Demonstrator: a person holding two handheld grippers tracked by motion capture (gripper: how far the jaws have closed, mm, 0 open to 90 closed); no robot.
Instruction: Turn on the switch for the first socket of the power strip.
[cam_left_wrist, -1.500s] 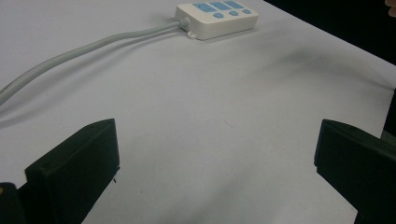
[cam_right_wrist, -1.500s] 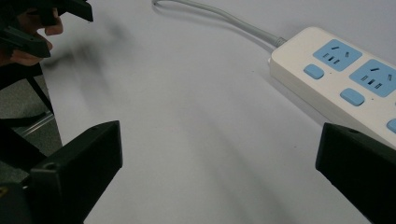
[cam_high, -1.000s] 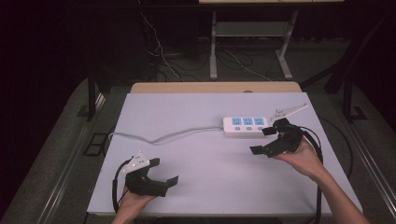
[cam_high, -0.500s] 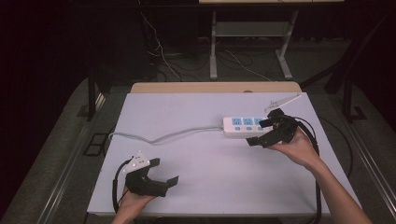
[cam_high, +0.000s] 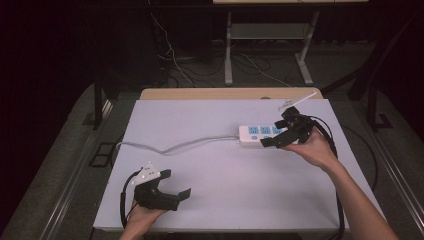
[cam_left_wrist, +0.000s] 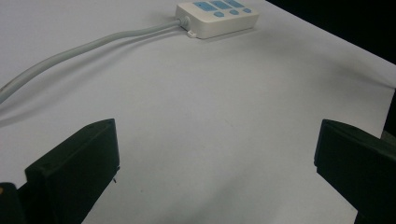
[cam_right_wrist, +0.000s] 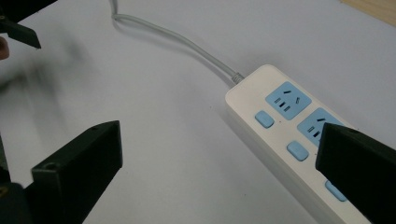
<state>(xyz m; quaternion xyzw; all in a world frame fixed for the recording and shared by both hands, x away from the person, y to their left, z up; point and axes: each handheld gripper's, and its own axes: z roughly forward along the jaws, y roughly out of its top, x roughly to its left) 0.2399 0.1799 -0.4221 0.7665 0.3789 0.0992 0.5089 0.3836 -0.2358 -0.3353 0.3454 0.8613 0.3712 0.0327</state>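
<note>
A white power strip (cam_high: 255, 134) with blue sockets and buttons lies right of centre on the white tabletop (cam_high: 225, 200). Its grey cable (cam_high: 175, 146) curves off to the left edge. My right gripper (cam_high: 274, 133) hovers over the strip's right end, open, with nothing between its jaws. In the right gripper view (cam_right_wrist: 219, 133) the strip (cam_right_wrist: 280, 126) lies just ahead, partly behind the right-hand jaw. My left gripper (cam_high: 176, 184) stands open near the front left edge. The left gripper view (cam_left_wrist: 217, 128) shows the strip (cam_left_wrist: 217, 16) far off and the cable (cam_left_wrist: 93, 44).
A wooden table edge (cam_high: 225, 93) runs behind the white top. A thin white stick-like item (cam_high: 300, 101) lies at the back right corner. Desk legs and loose wires stand on the dark floor beyond.
My right gripper has moved left and forward to the power strip's right end. The left gripper has stayed put.
</note>
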